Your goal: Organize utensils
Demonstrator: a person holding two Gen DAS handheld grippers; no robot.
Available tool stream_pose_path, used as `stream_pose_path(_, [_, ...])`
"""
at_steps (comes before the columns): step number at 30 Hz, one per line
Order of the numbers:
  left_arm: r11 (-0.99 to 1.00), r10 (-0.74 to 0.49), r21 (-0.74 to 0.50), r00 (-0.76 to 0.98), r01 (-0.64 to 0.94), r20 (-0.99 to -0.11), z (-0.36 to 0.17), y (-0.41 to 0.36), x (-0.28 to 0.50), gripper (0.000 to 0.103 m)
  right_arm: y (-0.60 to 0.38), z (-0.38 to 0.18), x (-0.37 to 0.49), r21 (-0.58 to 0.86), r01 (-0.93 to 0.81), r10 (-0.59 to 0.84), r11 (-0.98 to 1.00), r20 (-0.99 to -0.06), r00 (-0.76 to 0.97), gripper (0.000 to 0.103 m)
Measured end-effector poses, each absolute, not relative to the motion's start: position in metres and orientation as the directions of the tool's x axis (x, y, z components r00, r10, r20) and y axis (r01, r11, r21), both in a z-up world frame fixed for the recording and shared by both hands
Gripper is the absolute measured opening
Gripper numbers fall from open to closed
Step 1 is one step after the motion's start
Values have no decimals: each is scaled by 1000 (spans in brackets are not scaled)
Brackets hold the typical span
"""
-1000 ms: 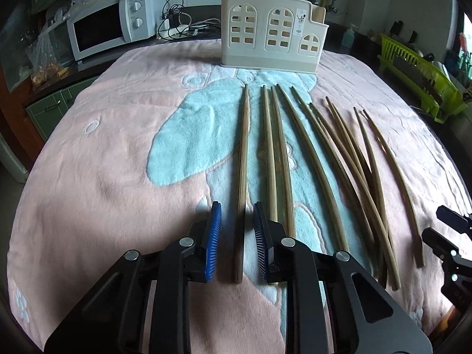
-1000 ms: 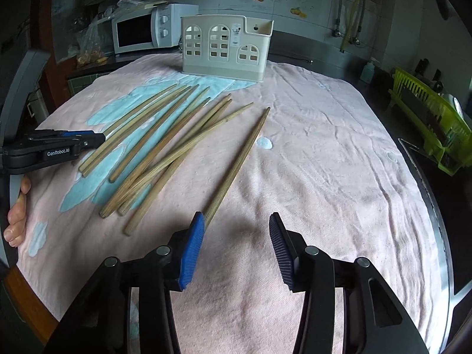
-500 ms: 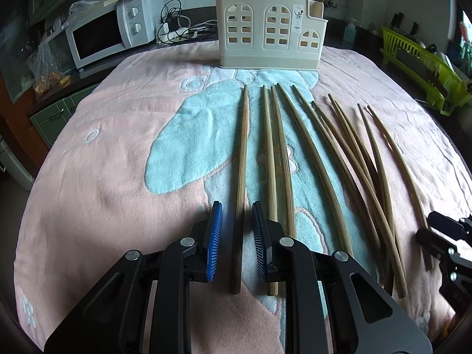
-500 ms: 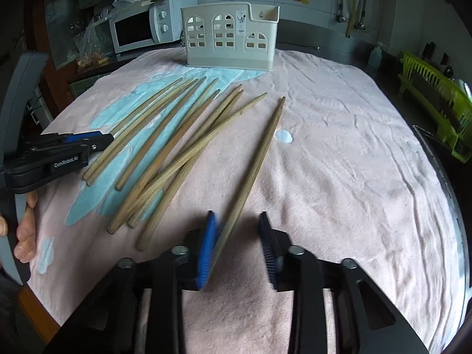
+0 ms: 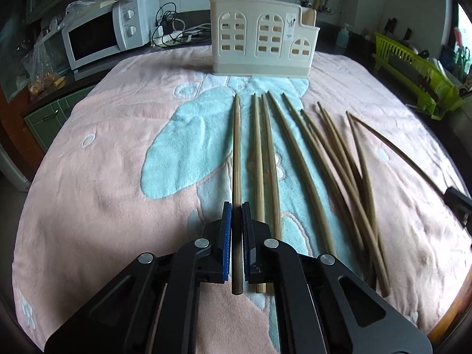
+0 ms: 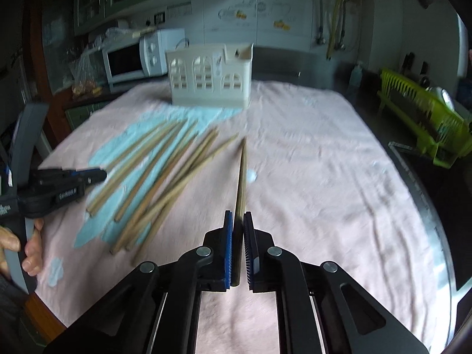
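Left gripper [image 5: 237, 206]: jaws just closed, now clamped on the leftmost chopstick [image 5: 236, 153] near its butt end, shaft running straight ahead along the gripper's line. Right gripper [image 6: 237, 215]: jaws likewise just closed on the rightmost chopstick [image 6: 242, 171], tip forward and seemingly raised off the towel [image 6: 309, 162]. Both shafts point at the cream utensil holder [image 5: 262, 47] upright at the surface's far edge; remaining chopsticks [image 5: 330, 159] lie fanned between the grippers.
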State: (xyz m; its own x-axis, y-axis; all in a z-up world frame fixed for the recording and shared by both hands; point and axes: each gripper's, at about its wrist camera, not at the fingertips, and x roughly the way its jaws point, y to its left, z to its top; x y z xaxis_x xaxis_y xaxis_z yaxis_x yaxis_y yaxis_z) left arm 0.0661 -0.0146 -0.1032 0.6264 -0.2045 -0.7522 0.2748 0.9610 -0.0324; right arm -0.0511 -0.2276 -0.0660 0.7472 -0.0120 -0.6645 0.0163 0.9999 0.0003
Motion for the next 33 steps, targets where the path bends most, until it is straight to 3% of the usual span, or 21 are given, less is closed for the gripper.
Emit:
stream_pose_path(14, [959, -270, -115, 702, 260, -659, -70, -2, 59, 5, -245, 12, -31, 5, -27, 26, 1000, -497, 868, 6])
stream_pose_path(25, [958, -287, -144, 794, 249, -536, -34, 2, 69, 5, -253, 39, 6, 18, -110, 104, 994, -485, 869, 6])
stream_pose_path(33, [958, -286, -149, 812, 244, -509, -18, 1, 89, 5, -260, 44, 26, 38, -112, 116, 993, -480, 869, 6])
